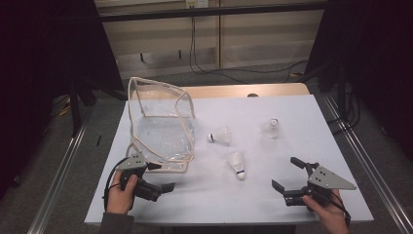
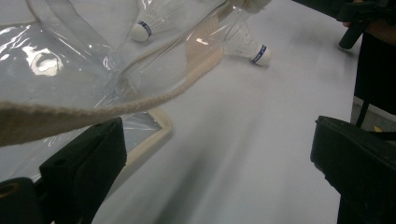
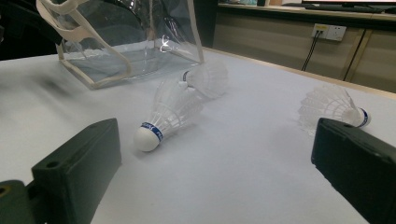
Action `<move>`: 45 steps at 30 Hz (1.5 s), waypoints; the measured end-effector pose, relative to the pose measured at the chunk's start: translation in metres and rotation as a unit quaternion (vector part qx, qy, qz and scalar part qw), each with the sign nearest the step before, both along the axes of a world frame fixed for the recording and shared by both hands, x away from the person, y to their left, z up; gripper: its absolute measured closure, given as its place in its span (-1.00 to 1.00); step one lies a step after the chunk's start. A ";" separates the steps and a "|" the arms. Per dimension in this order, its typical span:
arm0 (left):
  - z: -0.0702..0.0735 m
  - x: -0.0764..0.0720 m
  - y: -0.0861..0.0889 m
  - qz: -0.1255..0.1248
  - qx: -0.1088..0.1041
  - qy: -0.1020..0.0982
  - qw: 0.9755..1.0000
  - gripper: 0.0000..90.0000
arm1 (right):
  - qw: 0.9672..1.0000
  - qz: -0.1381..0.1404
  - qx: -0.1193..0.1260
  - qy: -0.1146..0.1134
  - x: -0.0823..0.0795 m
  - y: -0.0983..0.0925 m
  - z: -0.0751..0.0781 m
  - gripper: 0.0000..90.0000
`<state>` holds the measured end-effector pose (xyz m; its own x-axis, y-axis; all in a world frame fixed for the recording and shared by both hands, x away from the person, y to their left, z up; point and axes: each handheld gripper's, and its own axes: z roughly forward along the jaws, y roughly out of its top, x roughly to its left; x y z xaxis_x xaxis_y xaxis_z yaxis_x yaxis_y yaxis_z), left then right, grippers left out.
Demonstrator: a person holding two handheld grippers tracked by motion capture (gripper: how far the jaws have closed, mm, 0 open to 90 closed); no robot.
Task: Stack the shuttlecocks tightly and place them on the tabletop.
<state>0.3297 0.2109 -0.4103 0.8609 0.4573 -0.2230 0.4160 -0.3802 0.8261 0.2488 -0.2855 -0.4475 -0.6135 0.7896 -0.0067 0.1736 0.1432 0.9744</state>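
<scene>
Three shuttlecocks lie loose on the white desk [image 1: 272, 195], and we are lined up for them with both grippers low near its front edge. Our right gripper [image 1: 287, 174] has its jaws wide apart and holds nothing; it faces the nearest shuttlecock [image 1: 237, 163], which lies on its side with the cork tip toward us, an easy end to pinch. In the right gripper view that same shuttlecock [image 3: 166, 116] sits just ahead between the jaws, not yet touched. A second shuttlecock [image 1: 220, 136] rests just beside the clear bag [image 1: 160, 122], and the third shuttlecock [image 1: 270, 128] lies well apart to the right.

Our left gripper [image 1: 163, 176] is also open and empty, right at the bag's cream-trimmed edge; the left gripper view shows the strap [image 2: 93, 109] crossing just above one jaw. We judge it is there to steady or hold the bag's mouth open, so the right can drop shuttlecocks inside.
</scene>
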 end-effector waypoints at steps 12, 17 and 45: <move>-0.001 0.001 0.003 0.000 -0.006 -0.004 1.000 -0.92 | 1.000 -0.001 -0.001 0.004 0.001 0.001 0.000 -0.98; -0.001 0.001 0.002 -0.001 -0.008 -0.006 1.000 -0.92 | 1.000 -0.004 -0.007 0.007 0.005 0.000 0.001 -0.98; -0.002 0.002 0.000 -0.002 -0.001 -0.006 1.000 -0.92 | 0.999 -0.029 -0.015 0.043 0.033 0.006 0.004 -0.97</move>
